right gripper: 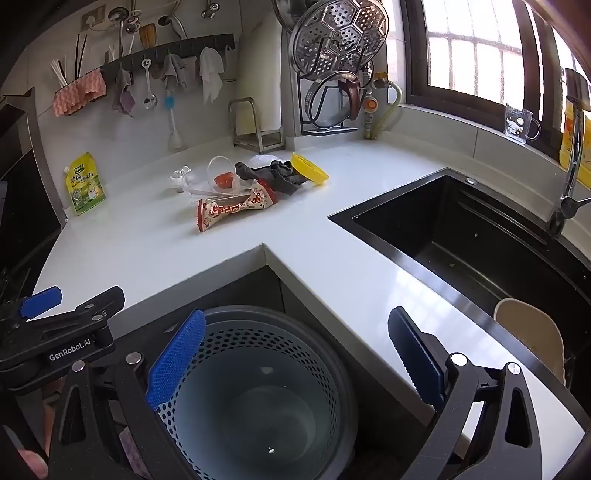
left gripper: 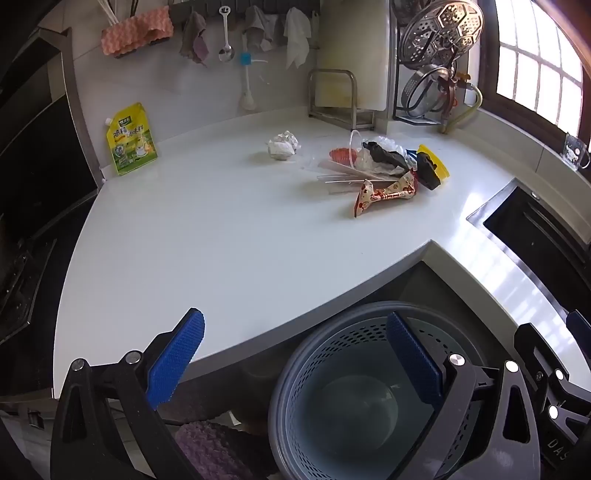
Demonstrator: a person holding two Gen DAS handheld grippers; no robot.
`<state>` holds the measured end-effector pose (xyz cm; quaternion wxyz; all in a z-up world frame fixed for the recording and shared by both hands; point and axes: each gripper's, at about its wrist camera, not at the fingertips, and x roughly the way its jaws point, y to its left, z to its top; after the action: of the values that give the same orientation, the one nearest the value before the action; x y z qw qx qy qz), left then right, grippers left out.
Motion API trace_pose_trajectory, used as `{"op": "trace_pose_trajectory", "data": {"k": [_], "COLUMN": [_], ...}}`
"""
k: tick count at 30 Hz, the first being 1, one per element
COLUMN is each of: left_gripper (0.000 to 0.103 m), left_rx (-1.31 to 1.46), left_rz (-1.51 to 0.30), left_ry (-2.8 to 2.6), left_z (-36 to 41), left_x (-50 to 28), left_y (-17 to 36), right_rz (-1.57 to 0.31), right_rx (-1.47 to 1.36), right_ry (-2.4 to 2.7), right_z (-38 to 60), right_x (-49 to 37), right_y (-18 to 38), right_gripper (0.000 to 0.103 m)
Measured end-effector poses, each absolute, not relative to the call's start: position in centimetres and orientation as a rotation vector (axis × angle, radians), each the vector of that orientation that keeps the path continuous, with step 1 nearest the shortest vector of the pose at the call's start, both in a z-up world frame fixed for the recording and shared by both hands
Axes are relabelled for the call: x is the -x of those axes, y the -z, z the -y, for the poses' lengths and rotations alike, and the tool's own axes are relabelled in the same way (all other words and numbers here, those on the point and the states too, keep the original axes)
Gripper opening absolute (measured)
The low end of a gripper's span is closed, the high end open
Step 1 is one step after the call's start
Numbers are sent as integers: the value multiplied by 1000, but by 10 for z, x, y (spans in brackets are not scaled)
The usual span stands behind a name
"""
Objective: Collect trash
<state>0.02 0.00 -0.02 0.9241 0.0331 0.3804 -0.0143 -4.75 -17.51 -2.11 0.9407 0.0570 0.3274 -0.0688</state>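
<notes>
Only rightward: black sink [right gripper: 461, 236], faucet [right gripper: 570, 166].

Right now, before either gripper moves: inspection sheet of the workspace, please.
Surface: white L-shaped countertop, bare apart from the items below.
Job's things: trash pile near the back corner: red patterned wrapper, dark rag, yellow lid, clear plastic pieces; crumpled paper ball lies apart. Perforated bin on the floor, looks empty.
Clutter: green-yellow pouch against the wall.
Grippers: left gripper and right gripper both open, nothing between the fingers, above the bin.
Cables: nothing seen.
Surroundings: black sink, hanging cloths and utensils, steamer rack, window.
</notes>
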Motion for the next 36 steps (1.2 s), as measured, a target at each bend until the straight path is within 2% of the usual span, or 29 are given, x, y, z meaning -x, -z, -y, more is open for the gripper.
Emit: {"op": "trace_pose_trajectory", "data": {"k": [36], "left_gripper": [97], "left_rx": [-63], "left_rz": [-769], "left_ry": [33], "left_z": [-2], "left_x": [7], "left_y": [-3], "right_rz": [-636], "right_rx": [-123], "right_ry": [138], "right_z": [172], "right_x": [58], "right_y": [15], "right_gripper": [95]}}
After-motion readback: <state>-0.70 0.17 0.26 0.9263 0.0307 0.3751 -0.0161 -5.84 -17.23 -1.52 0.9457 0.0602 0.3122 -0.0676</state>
